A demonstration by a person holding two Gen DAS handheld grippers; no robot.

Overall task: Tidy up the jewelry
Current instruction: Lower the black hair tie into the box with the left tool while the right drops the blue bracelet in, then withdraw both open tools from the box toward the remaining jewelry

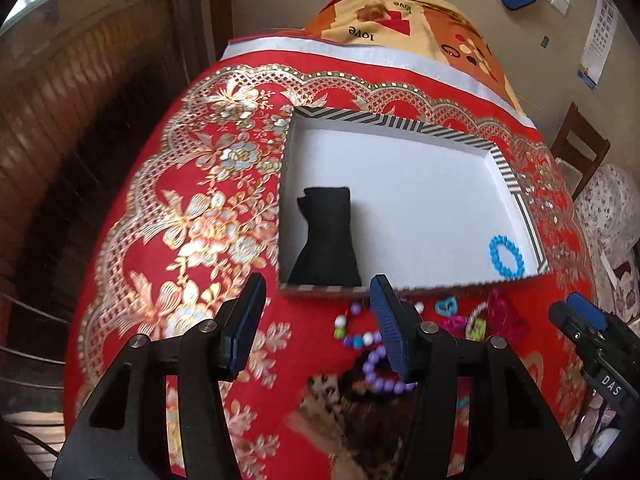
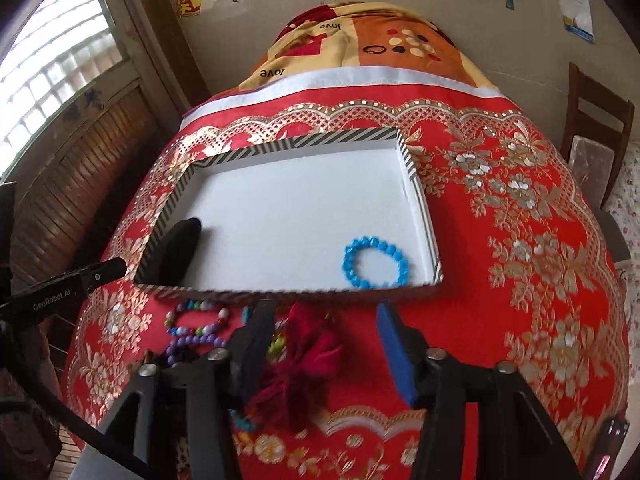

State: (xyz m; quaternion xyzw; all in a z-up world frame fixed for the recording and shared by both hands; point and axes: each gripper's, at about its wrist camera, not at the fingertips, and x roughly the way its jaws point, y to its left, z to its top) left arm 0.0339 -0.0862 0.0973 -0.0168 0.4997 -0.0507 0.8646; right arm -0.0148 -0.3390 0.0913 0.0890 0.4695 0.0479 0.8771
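Covering the table: a red cloth with gold and silver flower brocade and a scalloped gold border [image 2: 520, 208], white-edged at its far side, with a yellow-orange patterned cloth printed "love" [image 2: 320, 40] beyond it at 12 o'clock.
Box: a shallow rectangular box with a white floor and black-and-white striped rim [image 1: 400, 122] lies on the cloth, open at the top.
In the box: a black fabric pouch [image 1: 326, 236] at the 8 o'clock corner; a turquoise bead bracelet [image 2: 376, 262] at the 4 o'clock corner, beside the near wall.
In front of the box: a multicoloured bead bracelet [image 2: 198, 318], a purple bead bracelet [image 1: 380, 372] and a dark red fabric bow [image 2: 308, 360] lie close together on the cloth.
Left gripper [image 1: 320, 328]: fingers spread, holding nothing, above the near wall.
Right gripper [image 2: 326, 344]: fingers spread, nothing between the pads, over the bow.
Room: beige wall at 12 o'clock, barred window [image 2: 60, 64] with wooden shutters at 9 o'clock, wooden chair [image 2: 600, 120] at 3 o'clock.
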